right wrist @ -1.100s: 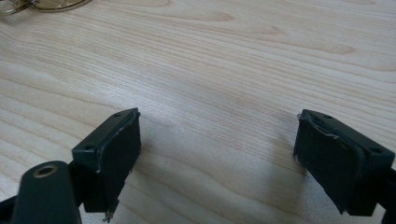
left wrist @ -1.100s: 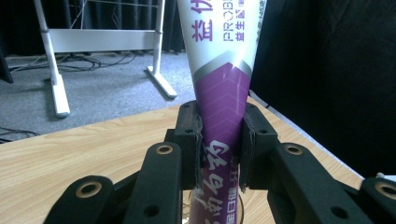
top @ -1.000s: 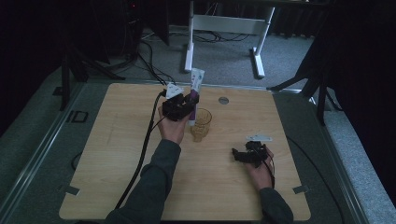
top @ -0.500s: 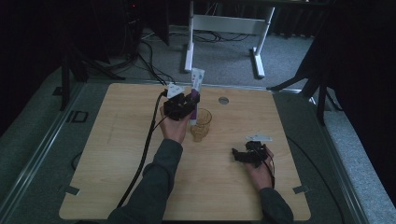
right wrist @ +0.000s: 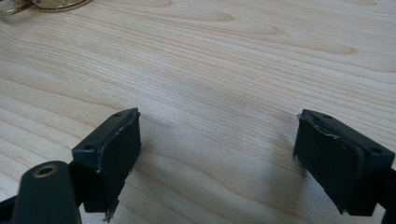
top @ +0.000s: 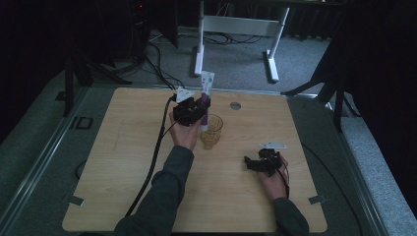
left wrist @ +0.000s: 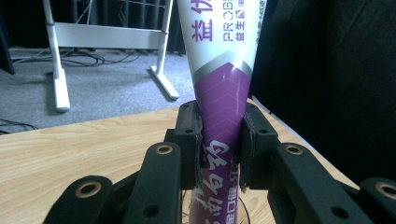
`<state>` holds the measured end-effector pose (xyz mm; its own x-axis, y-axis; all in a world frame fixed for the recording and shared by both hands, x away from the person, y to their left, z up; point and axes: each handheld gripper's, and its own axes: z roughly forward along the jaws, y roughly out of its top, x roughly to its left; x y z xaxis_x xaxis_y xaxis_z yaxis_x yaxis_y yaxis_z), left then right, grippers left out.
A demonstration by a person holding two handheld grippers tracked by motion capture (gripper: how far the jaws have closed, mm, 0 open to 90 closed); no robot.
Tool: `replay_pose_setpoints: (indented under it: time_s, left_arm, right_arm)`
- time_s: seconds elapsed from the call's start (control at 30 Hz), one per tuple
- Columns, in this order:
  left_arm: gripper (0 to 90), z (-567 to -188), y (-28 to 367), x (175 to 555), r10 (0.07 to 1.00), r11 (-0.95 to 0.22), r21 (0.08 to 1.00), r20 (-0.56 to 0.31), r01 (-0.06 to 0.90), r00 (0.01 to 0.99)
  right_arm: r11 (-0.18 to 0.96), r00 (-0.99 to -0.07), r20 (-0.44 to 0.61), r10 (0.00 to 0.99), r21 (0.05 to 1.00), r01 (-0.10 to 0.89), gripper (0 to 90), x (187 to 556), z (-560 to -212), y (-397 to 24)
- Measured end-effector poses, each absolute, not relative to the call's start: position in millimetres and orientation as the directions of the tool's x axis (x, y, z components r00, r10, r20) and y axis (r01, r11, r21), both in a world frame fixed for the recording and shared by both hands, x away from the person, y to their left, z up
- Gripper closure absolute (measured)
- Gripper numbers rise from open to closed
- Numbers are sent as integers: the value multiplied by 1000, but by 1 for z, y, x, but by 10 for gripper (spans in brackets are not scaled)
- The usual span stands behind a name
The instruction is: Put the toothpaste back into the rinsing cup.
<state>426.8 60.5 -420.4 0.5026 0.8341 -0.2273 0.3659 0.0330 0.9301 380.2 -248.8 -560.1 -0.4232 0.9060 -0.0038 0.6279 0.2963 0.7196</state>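
Work in hand: placing a toothpaste tube point(top: 206, 93) into a clear glass cup point(top: 212, 131) on the wooden table point(top: 123, 172), judged from how the tube hangs over the cup.

Left gripper point(top: 199, 109): clamped on the toothpaste tube. In the left gripper view both pads point(left wrist: 192, 140) press the purple lower half of the tube point(left wrist: 222, 112) from either side.

Tube, long axis: close to upright. The flat white crimped end points up and slightly away from the person; the purple end points down toward the cup.

Tube, place: held off the table, near the middle of its far half, directly beside and above the cup's rim. Whether its lower tip is already inside the glass cannot be told; the gripper body hides it in the high view.

Cup: stands upright, just to the right of the left hand point(top: 184, 132), touching nothing else that can be seen.

Key relation: the cup mouth lies below the jaws and a little toward the right side of the table, so the next move probably calls for a short drop along the tube's own axis.

Right gripper point(top: 263, 162): jaws wide apart, nothing between them; the right gripper view shows bare wood between the pads point(right wrist: 114, 154). It rests low on the table, well apart from the cup.

Nearer hand: the left, by far.

Risk: a tilted tube could catch the rim and tip the glass.
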Motion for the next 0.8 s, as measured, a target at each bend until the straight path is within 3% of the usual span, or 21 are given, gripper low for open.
replay_pose_setpoints:
  time_s: [0.8]
  left_arm:
    - [721, -421, 54, 436, 835, 40, 932, -230, 360, 500]
  right_arm:
    - [296, -422, -4, 907, 720, 628, 147, 380, -560, -249]
